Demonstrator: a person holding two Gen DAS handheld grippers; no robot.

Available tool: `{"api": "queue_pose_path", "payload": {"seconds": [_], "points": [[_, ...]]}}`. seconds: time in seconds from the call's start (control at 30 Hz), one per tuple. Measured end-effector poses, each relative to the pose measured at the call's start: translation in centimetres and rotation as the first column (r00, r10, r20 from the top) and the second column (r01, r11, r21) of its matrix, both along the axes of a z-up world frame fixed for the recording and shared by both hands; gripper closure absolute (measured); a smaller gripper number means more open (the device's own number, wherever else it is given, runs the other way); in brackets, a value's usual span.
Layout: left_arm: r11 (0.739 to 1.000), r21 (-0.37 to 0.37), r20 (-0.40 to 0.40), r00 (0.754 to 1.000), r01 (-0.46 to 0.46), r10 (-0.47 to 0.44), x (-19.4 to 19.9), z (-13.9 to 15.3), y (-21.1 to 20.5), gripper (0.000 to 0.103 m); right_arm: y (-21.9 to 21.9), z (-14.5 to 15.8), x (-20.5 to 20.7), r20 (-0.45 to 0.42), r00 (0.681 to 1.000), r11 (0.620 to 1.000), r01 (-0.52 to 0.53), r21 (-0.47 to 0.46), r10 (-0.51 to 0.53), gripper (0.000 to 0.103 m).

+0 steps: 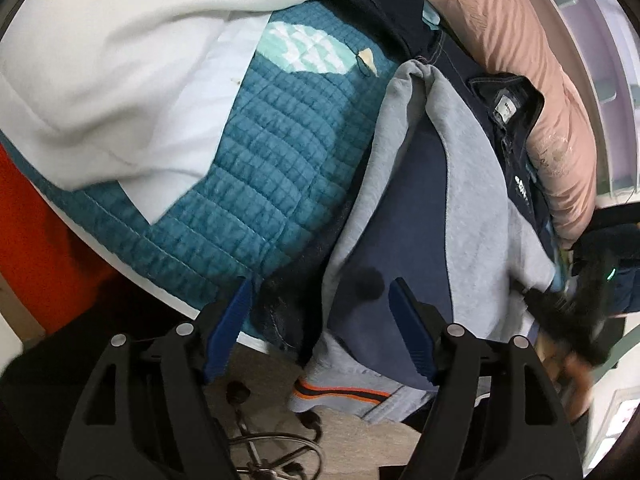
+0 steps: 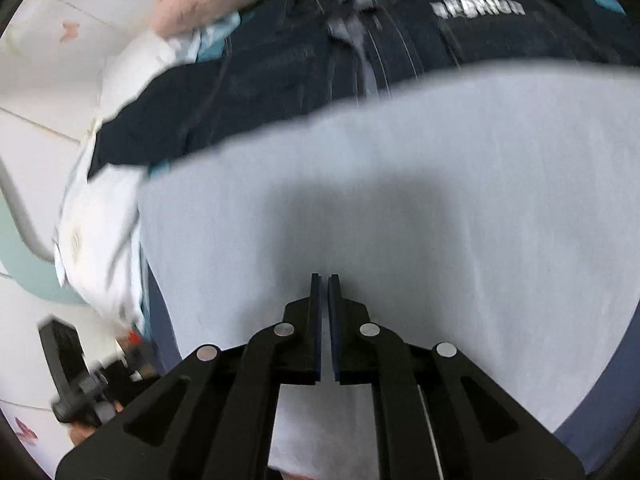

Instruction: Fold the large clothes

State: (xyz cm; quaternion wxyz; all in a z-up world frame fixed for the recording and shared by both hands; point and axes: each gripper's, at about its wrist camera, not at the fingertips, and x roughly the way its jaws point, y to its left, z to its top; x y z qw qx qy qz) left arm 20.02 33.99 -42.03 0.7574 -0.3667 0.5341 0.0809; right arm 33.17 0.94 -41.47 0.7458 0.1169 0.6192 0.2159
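Observation:
A grey and navy sweatshirt lies on the bed's teal quilt, its striped cuff hanging over the edge. My left gripper is open, its blue pads either side of the sweatshirt's lower part, holding nothing. In the right wrist view the grey sweatshirt fills the frame under my right gripper, whose pads stand nearly together with no cloth visibly between them. A dark denim jacket lies beyond the sweatshirt. The right gripper also shows in the left wrist view, blurred.
A white duvet covers the bed's left part. A pink pillow lies at the far right by the wall. A chair base stands on the floor below the bed edge. An orange surface is at left.

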Motion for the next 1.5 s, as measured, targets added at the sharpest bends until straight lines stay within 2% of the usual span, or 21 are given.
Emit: {"api": "queue_pose_path", "payload": {"seconds": [0.1,0.23,0.33,0.4,0.43,0.53,0.63,0.7,0.8,0.87,0.97,1.03,1.1,1.17,1.23,1.3,1.37,1.43,1.47,1.5], "points": [[1.000,-0.020,0.004,1.000,-0.003,0.003,-0.2,0.0,-0.2,0.031,-0.4,-1.8,-1.0,0.042,0.999,1.000,0.003,0.013,-0.004,0.103],[0.999,-0.046,0.004,1.000,-0.017,0.017,-0.9,-0.1,-0.1,0.031,-0.7,-0.1,-1.6,0.026,1.000,1.000,0.016,-0.002,-0.016,0.102],[0.999,-0.042,-0.024,1.000,0.004,-0.005,-1.1,-0.6,-0.4,0.031,-1.2,0.8,-3.9,0.000,1.000,0.999,-0.003,0.039,0.003,0.099],[0.999,-0.038,-0.057,0.998,0.025,-0.027,-0.9,-1.2,-0.9,0.031,-2.4,-0.6,-5.0,-0.053,0.999,0.997,0.017,0.081,-0.012,0.099],[0.999,-0.034,-0.065,0.997,0.031,-0.033,-0.9,-1.2,-1.2,0.031,-2.0,-1.3,-5.1,-0.059,0.998,0.996,0.033,0.088,-0.028,0.103],[0.999,-0.025,-0.087,0.995,0.044,-0.046,-1.2,-0.8,-2.1,0.031,-2.7,-2.4,-5.2,-0.069,0.996,0.987,0.058,0.147,-0.048,0.103],[0.998,-0.064,-0.055,0.998,0.005,-0.008,-2.6,0.0,-2.6,0.031,-2.0,-1.9,-5.1,-0.053,0.998,0.993,0.032,0.115,-0.026,0.103],[0.995,-0.097,-0.048,0.998,0.025,-0.030,-2.9,0.0,-3.1,0.031,-1.8,-1.9,-5.1,-0.050,0.998,0.994,0.033,0.108,-0.028,0.103],[0.994,-0.108,-0.053,0.998,0.028,-0.034,-3.0,-0.3,-3.7,0.031,-1.6,-2.0,-5.0,-0.052,0.998,0.993,0.035,0.116,-0.029,0.103],[0.988,-0.153,-0.058,0.998,0.025,-0.034,-2.7,-0.9,-3.8,0.034,-1.7,-2.0,-5.0,-0.052,0.998,0.992,0.035,0.121,-0.029,0.103],[0.988,-0.150,-0.061,0.998,0.018,-0.027,-2.2,-1.3,-4.0,0.038,-2.0,-2.0,-5.1,-0.053,0.998,0.992,0.035,0.123,-0.029,0.103],[0.989,-0.149,-0.073,0.997,-0.003,-0.008,-2.0,-1.5,-4.0,0.047,-2.0,-2.0,-5.1,-0.055,0.998,0.992,0.037,0.124,-0.030,0.103],[0.988,-0.152,-0.073,0.997,-0.016,0.005,-2.3,-1.4,-3.6,0.051,-1.9,-2.1,-5.1,-0.055,0.998,0.991,0.037,0.126,-0.030,0.103],[0.984,-0.177,-0.042,0.999,-0.035,0.028,-2.7,-0.6,-2.9,0.052,-1.9,-2.0,-5.1,-0.058,0.998,0.991,0.036,0.127,-0.029,0.103],[0.990,-0.129,-0.016,0.998,-0.054,0.053,-2.8,0.4,-2.2,0.052,-1.9,-2.0,-5.0,-0.060,0.998,0.991,0.034,0.127,-0.027,0.103],[0.990,-0.131,0.002,0.999,-0.053,0.053,-2.7,0.5,-1.6,0.052,-2.0,-2.1,-5.0,-0.061,0.998,0.991,0.034,0.128,-0.026,0.103],[0.985,-0.162,-0.017,0.999,-0.053,0.051,-2.0,-0.4,-1.2,0.052,-2.1,-2.1,-4.9,-0.062,0.998,0.991,0.033,0.130,-0.025,0.103],[0.982,-0.183,-0.032,0.998,-0.054,0.049,-1.7,-0.9,-1.2,0.058,-2.2,-2.1,-4.9,-0.065,0.998,0.991,0.034,0.133,-0.025,0.103],[0.984,-0.174,-0.033,0.998,-0.049,0.044,-1.7,-0.9,-1.2,0.058,-2.2,-2.1,-4.9,-0.067,0.997,0.990,0.033,0.134,-0.024,0.103],[0.986,-0.159,-0.038,0.999,-0.041,0.035,-1.6,-1.0,-1.3,0.063,-2.3,-2.1,-4.8,-0.068,0.997,0.990,0.033,0.138,-0.024,0.103]]}}
